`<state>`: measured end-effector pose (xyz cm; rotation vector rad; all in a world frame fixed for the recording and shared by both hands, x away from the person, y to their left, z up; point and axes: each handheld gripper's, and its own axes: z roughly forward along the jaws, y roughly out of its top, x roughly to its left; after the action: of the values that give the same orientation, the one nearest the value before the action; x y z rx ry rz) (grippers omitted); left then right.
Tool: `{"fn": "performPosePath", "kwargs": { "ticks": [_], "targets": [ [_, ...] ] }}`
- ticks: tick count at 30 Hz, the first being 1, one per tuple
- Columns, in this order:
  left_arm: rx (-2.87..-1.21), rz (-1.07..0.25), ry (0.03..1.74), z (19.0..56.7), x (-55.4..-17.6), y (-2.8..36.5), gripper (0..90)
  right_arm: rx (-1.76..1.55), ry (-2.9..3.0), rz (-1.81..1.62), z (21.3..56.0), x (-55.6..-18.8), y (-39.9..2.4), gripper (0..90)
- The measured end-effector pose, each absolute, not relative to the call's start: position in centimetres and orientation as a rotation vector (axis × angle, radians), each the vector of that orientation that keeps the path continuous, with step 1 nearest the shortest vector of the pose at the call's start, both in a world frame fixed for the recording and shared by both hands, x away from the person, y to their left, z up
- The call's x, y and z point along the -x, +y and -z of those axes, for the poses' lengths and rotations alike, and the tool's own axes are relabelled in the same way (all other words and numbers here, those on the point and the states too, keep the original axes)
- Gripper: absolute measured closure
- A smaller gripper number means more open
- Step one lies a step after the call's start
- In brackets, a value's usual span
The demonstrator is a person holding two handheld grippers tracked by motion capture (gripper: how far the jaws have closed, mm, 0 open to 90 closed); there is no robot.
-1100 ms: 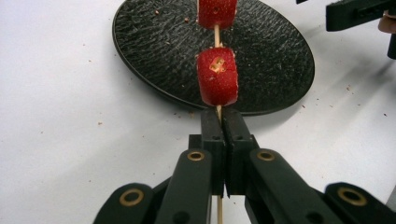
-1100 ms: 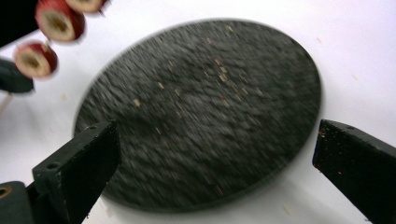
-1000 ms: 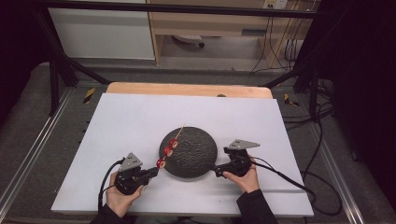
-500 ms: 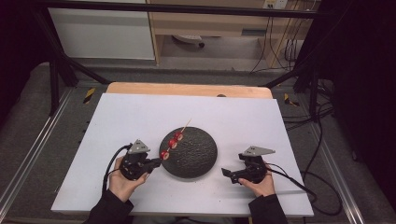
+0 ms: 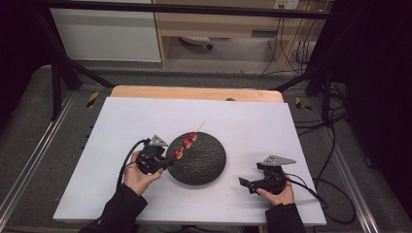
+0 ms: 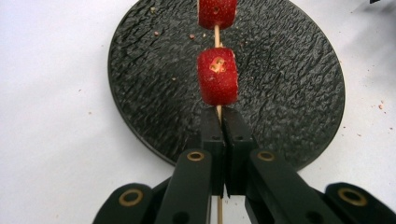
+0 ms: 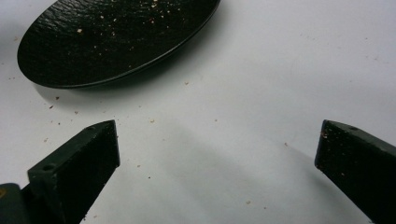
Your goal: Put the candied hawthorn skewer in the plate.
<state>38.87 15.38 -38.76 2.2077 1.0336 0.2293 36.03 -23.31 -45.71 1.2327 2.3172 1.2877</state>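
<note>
Tool work first, from the high view: the left tool (image 5: 167, 162) is clamped on the near end of a skewer (image 5: 188, 141) carrying three red fruit pieces, and the stick slants up and away over the left part of the black plate (image 5: 204, 162), its bare tip past the plate's far rim. A second ago the right tool (image 5: 247, 183) sat against the plate's right edge; now it lies well apart from the plate, near the front right of the white surface (image 5: 243, 126). The skewer has swung a little more upright and further over the plate since then.

Left tool view: the jaws are pressed together on the thin stick, just below the nearest fruit piece (image 6: 217, 76), with a second piece (image 6: 217, 11) further along. Plate shows beneath them.

Right tool view: the jaws stand wide apart with nothing between them, bare crumb-speckled surface below and the plate (image 7: 116, 37) off at upper left.

My reading: with the right tool backed off, the threading looks finished, and the left tool alone now has to set the skewer down or carry it off.
</note>
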Motion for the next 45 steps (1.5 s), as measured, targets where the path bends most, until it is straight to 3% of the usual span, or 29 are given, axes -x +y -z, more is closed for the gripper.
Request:
{"fn": "performPosePath", "kwargs": {
  "ticks": [22, 36, 40, 45],
  "targets": [
    [-2.396, -0.207, 1.062, 41.1, -40.2, 10.9, 88.4, -1.229, 2.323, -1.292, 45.8, -35.8, -23.6, 0.6],
    [-2.402, -0.228, 1.061, 41.8, -40.0, 10.7, 87.6, -1.230, 2.322, -1.288, 45.8, -35.8, -23.6, 0.6],
    [-2.390, -0.238, 1.059, 41.8, -40.0, 11.0, 83.5, -1.229, 2.323, -1.286, 45.8, -35.8, -23.6, 0.6],
    [-2.350, -0.243, 1.022, 41.4, -39.8, 11.9, 71.5, -1.233, 2.321, -1.286, 45.8, -35.8, -23.6, 0.6]
  ]
}}
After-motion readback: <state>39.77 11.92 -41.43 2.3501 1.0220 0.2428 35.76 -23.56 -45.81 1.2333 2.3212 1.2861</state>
